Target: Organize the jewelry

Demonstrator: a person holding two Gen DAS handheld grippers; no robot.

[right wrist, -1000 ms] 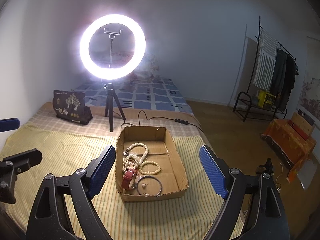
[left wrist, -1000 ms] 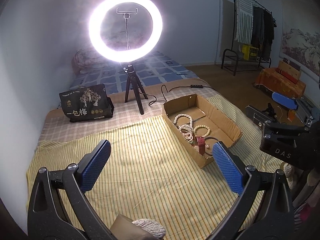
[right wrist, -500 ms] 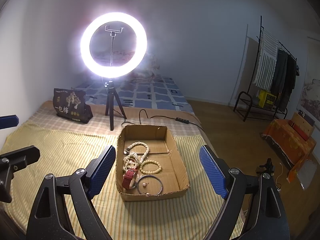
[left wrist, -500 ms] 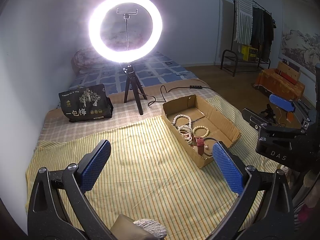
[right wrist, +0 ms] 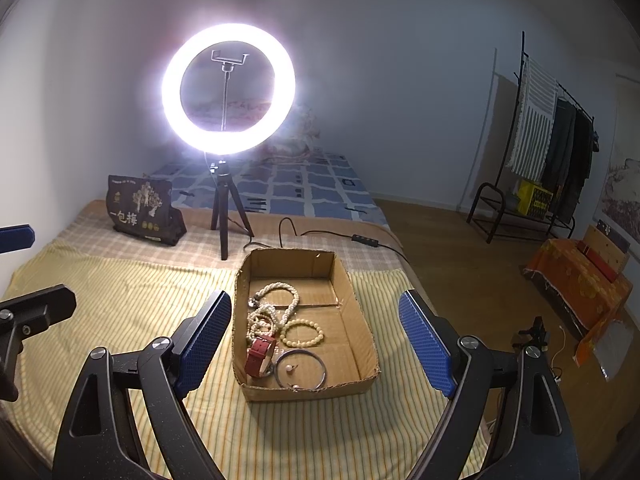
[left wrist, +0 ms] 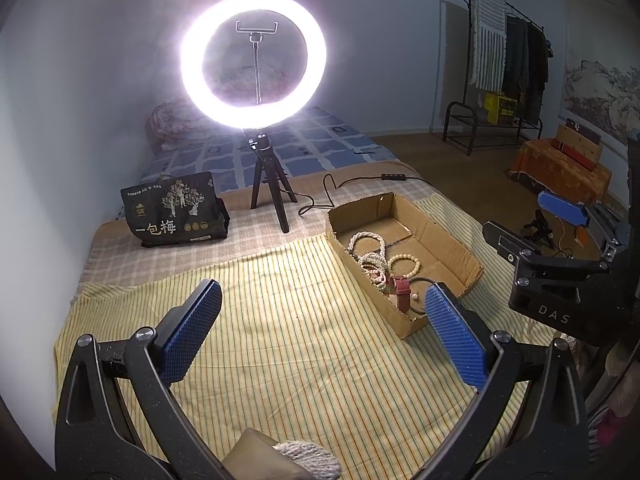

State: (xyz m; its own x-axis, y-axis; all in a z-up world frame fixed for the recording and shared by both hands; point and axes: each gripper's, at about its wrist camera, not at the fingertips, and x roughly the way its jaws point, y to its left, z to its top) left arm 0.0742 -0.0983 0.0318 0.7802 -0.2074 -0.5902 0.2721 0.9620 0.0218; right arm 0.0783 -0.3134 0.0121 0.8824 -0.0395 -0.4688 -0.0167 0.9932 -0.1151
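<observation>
Black tongs [right wrist: 316,344] with textured blue pads [right wrist: 204,344], silver screws.

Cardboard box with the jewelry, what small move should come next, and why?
Probably ease the open right gripper forward and down toward the red watch at the cardboard box's near end. Both grippers hover empty, and everything lies tangled together there, nothing yet sorted.

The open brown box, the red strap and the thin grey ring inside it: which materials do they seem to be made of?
The open brown box looks like matte corrugated cardboard: raw torn edges and folded flaps. The red strap appears to be leather or imitation, with a smooth, slightly glossy face; which one is unclear. The thin grey ring seems to be polished metal, since it glints under the light.
</observation>
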